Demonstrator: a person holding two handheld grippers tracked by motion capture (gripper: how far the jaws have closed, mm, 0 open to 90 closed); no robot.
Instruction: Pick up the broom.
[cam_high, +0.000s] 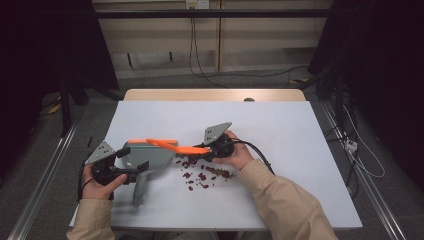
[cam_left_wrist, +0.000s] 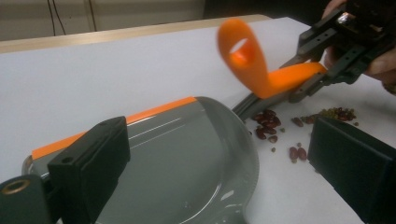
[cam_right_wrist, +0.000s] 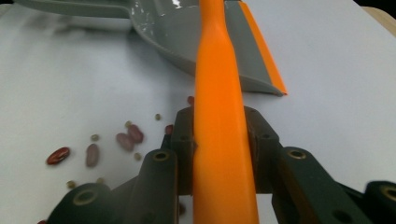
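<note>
A grey dustpan (cam_high: 150, 157) with an orange lip lies flat on the white table, its handle toward the near edge. An orange brush handle (cam_high: 175, 146) with a looped end slants over it. Red and green beans (cam_high: 202, 172) lie scattered just beside the pan's lip.

Dustpan (cam_high: 150, 156): plain grey, glossy inside, with an orange strip (cam_left_wrist: 116, 123) along its front lip. Brush handle (cam_right_wrist: 219, 126): solid orange, no pattern; the part below it reads dark grey. Beans (cam_high: 205, 175) scattered on the near right of the pan: mostly dark red to maroon, a few paler pink, with small olive-green ones mixed in. Table cover (cam_high: 280, 130): plain white; far edge of the table (cam_high: 215, 94) is light wood. Left gripper (cam_high: 135, 170) and right gripper (cam_high: 210, 151): black jaws, grey plates on top. The person's sleeves (cam_high: 285, 200) are beige.
</note>
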